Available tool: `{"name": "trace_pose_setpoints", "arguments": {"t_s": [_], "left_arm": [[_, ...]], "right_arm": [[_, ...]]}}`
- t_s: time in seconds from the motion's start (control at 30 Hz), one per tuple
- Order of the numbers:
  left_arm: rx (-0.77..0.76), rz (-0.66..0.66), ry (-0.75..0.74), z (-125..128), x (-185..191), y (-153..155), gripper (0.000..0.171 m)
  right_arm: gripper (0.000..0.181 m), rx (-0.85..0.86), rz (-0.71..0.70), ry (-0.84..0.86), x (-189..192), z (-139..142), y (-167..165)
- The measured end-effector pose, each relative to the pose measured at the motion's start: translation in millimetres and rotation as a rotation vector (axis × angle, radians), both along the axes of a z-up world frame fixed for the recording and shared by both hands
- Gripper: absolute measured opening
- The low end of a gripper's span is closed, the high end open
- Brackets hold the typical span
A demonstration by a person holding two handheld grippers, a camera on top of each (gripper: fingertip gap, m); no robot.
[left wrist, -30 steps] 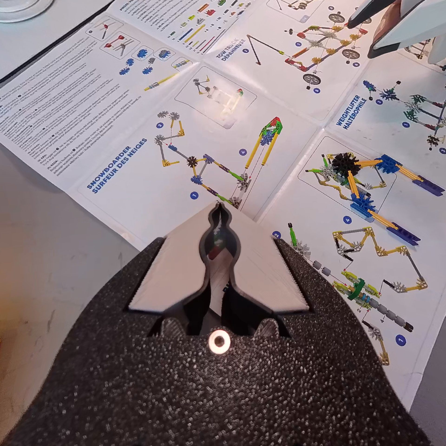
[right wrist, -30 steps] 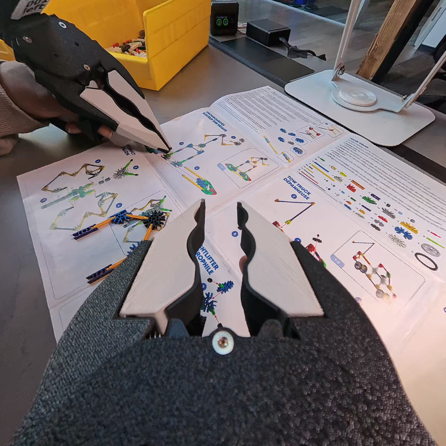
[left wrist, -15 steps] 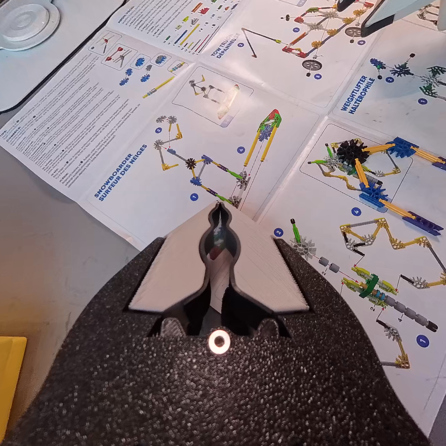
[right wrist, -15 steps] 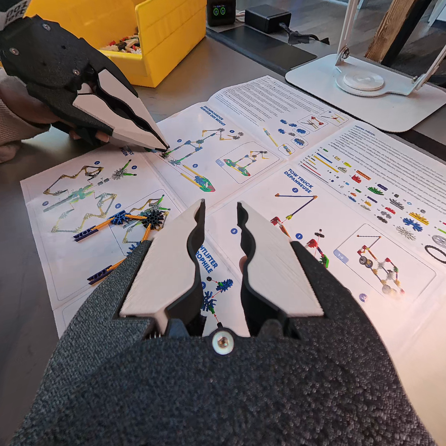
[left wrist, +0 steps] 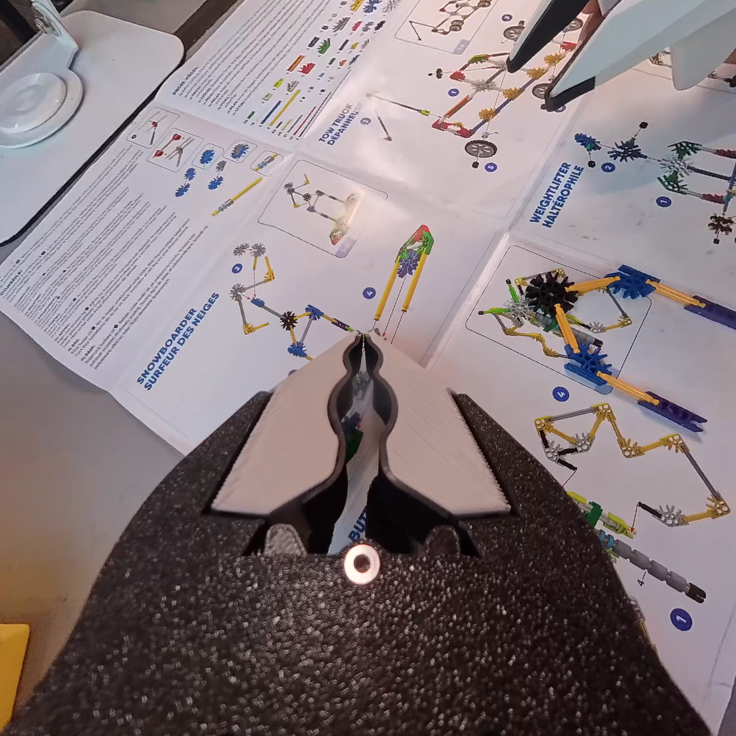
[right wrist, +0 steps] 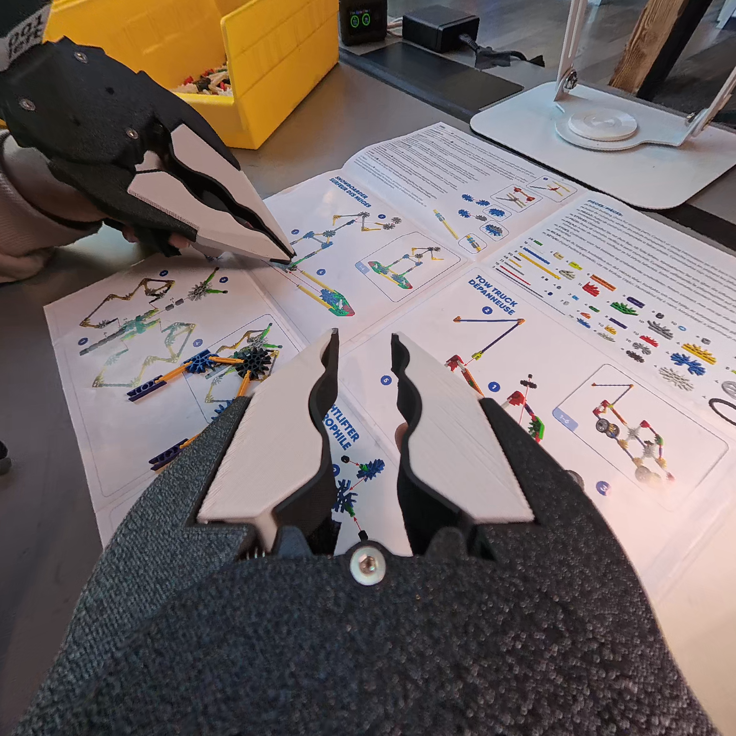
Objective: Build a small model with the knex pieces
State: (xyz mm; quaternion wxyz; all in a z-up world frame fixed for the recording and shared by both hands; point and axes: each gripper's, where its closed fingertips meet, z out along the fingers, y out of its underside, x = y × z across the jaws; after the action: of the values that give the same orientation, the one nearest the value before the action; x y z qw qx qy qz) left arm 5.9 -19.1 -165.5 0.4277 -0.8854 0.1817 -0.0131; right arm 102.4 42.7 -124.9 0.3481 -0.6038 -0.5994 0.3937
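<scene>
A folded-out instruction sheet [left wrist: 207,223] with printed model pictures lies flat on the grey table. My left gripper [left wrist: 363,336] is shut, its tips resting on the sheet's snowboarder picture; I see nothing held in it. It also shows in the right wrist view [right wrist: 286,259], held by a hand. A real toy assembly [left wrist: 551,294] with a black spoked connector, yellow rods, blue connectors and purple ends lies on the sheet to its right [right wrist: 253,360]. My right gripper [right wrist: 364,336] is open and empty, just above the sheet's middle, and shows at the top right of the left wrist view [left wrist: 531,85].
A yellow bin [right wrist: 259,79] of loose toy parts stands at the back left. A white stand base [right wrist: 597,131] sits past the sheet's far edge and also shows in the left wrist view [left wrist: 40,99]. A black adapter [right wrist: 438,24] lies behind. Bare grey table [left wrist: 59,458] borders the sheet. The gap from one gripper's tips to the other's is roughly 12 centimeters.
My left gripper stayed shut and shifted slightly over the sheet; the stand base and a yellow corner came into its view. My right gripper stayed open and drifted a little.
</scene>
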Motion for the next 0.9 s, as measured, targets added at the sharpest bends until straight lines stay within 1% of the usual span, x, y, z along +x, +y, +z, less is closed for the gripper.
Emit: {"name": "trace_pose_setpoints", "arguments": {"t_s": [0.17, 0.4, 0.53, 0.63, 0.7, 0.9], "left_arm": [[-0.018, -0.003, 0.035, -6, -1, -2, 0.000], [-0.020, 0.000, 0.027, -7, -1, -3, 0.000], [0.011, 0.044, -0.017, 1, -9, -4, 0.001], [0.051, 0.107, -0.049, 9, -25, -5, 0.007], [0.068, 0.140, -0.071, 12, -34, -6, 0.007], [0.145, 0.182, -0.166, 26, -42, -6, 0.006]], "right_arm": [[0.025, 0.001, 0.005, -0.007, 0, -1, -1], [0.025, -0.007, 0.003, -0.011, 0, -2, 0], [0.024, -0.007, 0.004, -0.012, 0, -2, 0], [0.024, -0.009, 0.003, -0.014, 0, -2, 0], [0.024, -0.010, 0.004, -0.017, 0, -3, 0], [0.025, -0.015, 0.002, -0.022, 0, -3, 0]]}}
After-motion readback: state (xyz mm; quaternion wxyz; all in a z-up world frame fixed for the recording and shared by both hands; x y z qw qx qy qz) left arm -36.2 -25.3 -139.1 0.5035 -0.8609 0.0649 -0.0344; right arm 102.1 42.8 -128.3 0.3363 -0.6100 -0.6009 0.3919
